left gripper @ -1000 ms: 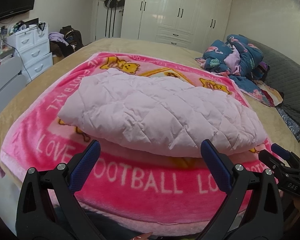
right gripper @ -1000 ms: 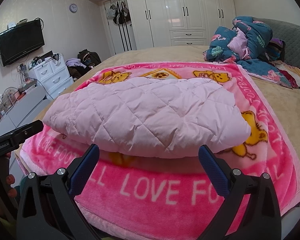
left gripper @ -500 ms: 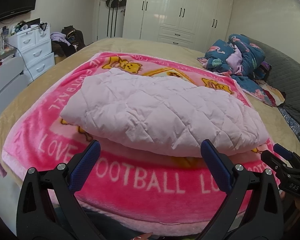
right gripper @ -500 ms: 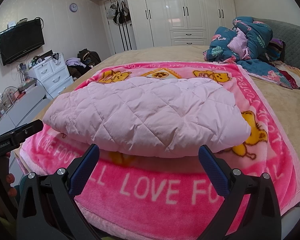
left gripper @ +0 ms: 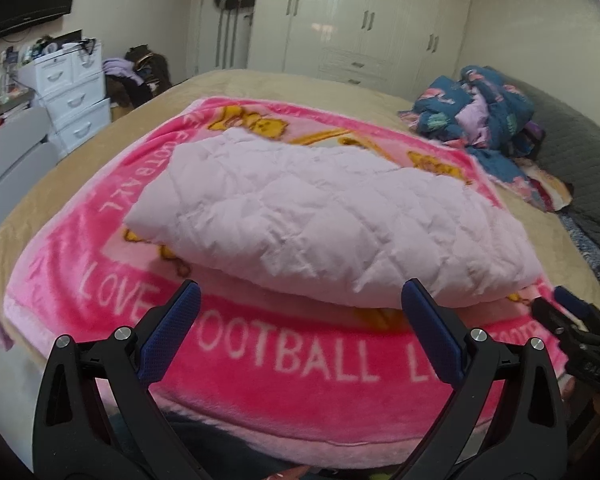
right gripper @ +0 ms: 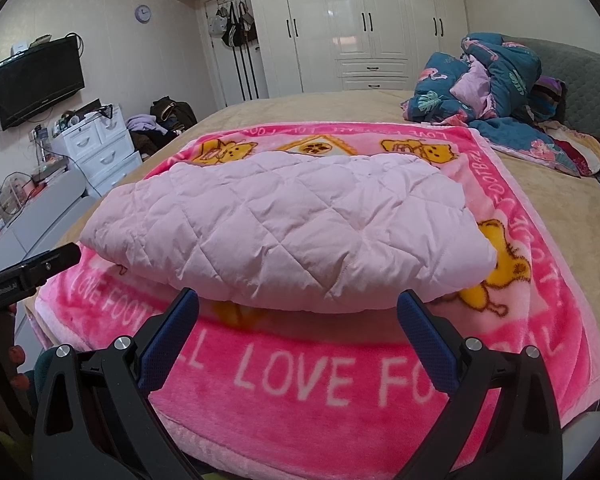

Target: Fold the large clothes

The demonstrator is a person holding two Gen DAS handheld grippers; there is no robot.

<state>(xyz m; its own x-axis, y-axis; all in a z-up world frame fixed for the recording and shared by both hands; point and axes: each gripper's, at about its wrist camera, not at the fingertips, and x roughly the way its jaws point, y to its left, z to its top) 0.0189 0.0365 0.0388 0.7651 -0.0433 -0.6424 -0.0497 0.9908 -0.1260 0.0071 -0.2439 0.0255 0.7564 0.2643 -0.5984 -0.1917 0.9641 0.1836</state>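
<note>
Still, the puffy quilted coat (right gripper: 284, 232) may spring unfolded on the blanket (right gripper: 300, 376); left gripper (left gripper: 300, 336) and right gripper (right gripper: 298, 332), both spread, hover just before it.

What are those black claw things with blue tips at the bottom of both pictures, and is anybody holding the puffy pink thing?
Those claws are two grabbers, and a person holds one in each hand. Each grabber carries a small camera that looks forward between its own two fingers, so there is one picture from each. The left gripper gives one picture and the right gripper gives the other. Both are open and hold nothing. On the bed lies a bright pink blanket with bears and letters. On top of it rests a folded pale pink quilted coat; nothing touches it. Further back lies a heap of blue flowery bedding. Behind the bed stand white wardrobes.
</note>
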